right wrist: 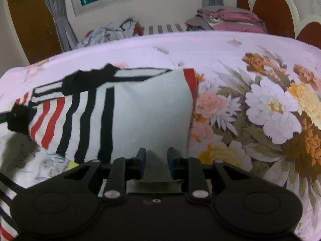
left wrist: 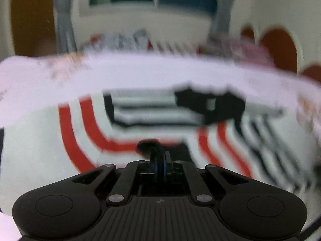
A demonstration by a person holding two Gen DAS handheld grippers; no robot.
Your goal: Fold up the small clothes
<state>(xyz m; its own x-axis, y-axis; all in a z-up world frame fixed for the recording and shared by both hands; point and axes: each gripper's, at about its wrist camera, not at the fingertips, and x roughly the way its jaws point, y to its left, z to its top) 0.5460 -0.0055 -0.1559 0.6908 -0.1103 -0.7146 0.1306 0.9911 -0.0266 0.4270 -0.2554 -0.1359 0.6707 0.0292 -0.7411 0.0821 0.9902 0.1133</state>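
Note:
A small white garment with red and black stripes [right wrist: 140, 110] lies on the floral bedsheet [right wrist: 250, 100]. My right gripper [right wrist: 156, 160] is partly open, with the garment's white edge lying between its blue-padded fingers. My left gripper [left wrist: 159, 160] has its fingers pressed together on a dark bunch of the same garment [left wrist: 90, 140], which fills the blurred left wrist view. The left gripper also shows at the left edge of the right wrist view [right wrist: 18, 118], at the garment's other end.
Piles of other clothes [right wrist: 120, 30] and folded pink and grey bedding [right wrist: 230, 18] lie beyond the bed's far edge, under a window with grey curtains. A brown arched headboard [right wrist: 274, 12] stands at the right.

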